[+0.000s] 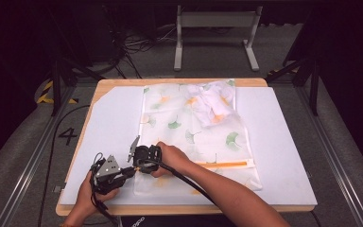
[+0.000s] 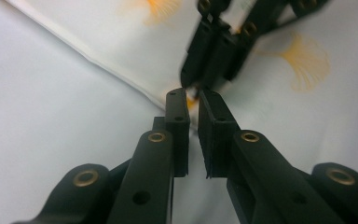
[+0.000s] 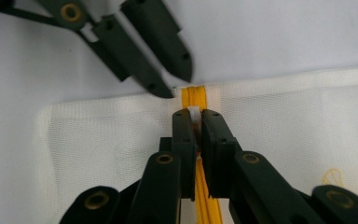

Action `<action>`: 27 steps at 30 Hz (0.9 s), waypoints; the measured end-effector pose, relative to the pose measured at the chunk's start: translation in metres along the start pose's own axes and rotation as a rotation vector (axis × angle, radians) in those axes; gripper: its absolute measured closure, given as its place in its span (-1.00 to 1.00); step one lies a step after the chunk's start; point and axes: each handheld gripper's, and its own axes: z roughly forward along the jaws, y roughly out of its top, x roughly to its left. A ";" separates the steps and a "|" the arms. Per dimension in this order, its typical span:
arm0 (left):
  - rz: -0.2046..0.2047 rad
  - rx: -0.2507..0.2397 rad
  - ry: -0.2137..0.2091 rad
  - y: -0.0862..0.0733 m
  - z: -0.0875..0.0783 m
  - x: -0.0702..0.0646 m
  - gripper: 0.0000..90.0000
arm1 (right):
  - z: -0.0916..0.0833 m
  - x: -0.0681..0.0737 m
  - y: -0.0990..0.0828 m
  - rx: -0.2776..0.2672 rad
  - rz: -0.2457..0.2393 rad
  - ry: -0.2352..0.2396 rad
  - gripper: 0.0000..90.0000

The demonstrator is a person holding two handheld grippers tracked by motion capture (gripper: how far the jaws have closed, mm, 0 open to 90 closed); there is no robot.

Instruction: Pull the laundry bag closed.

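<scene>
On the white table mat [image 1: 274,142], right tool [image 3: 194,116] pinches what seems the zipper pull [image 3: 194,113]; left tool [image 2: 193,100] nearly closed, empty

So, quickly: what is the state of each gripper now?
Left gripper: nearly shut at the bag's edge; grip cannot be told.
Right gripper: shut on the zipper pull.

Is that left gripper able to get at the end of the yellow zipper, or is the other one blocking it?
Probably yes. The left gripper already sits at the bag's edge beside the yellow zipper end. The right gripper pinches the white pull just behind, leaving the end itself uncovered.
</scene>
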 end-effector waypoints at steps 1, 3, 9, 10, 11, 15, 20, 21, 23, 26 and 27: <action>0.000 -0.004 0.001 0.003 0.002 0.002 0.86 | 0.000 0.000 0.000 -0.001 -0.005 0.000 0.87; 0.015 0.007 0.009 0.009 0.006 0.004 0.85 | 0.000 0.000 -0.001 -0.013 -0.007 -0.005 0.87; -0.037 0.040 -0.036 0.014 0.023 0.015 0.89 | 0.000 0.003 -0.004 -0.026 -0.017 -0.023 0.88; -0.063 0.035 -0.057 0.012 0.024 0.016 0.90 | 0.000 0.002 -0.004 -0.031 -0.020 -0.024 0.88; -0.060 0.036 -0.066 0.012 0.025 0.016 0.93 | 0.000 0.002 -0.004 -0.033 -0.022 -0.023 0.88; -0.024 0.072 -0.063 0.013 0.026 0.017 1.00 | -0.001 0.003 -0.005 -0.031 -0.022 -0.020 0.89; -0.078 0.063 -0.076 0.012 0.026 0.020 1.00 | -0.003 0.003 -0.005 -0.022 -0.040 -0.019 0.99; -0.073 0.060 -0.070 0.012 0.026 0.021 1.00 | -0.003 0.003 -0.004 -0.016 -0.039 -0.019 0.99; -0.076 0.062 -0.066 0.012 0.025 0.020 1.00 | -0.003 0.004 -0.002 0.001 -0.053 -0.023 0.98; -0.080 0.058 -0.065 0.012 0.025 0.020 1.00 | -0.002 0.004 0.000 0.024 -0.058 -0.028 0.89; -0.081 0.059 -0.068 0.012 0.025 0.021 1.00 | -0.001 0.004 0.000 0.030 -0.065 -0.027 0.89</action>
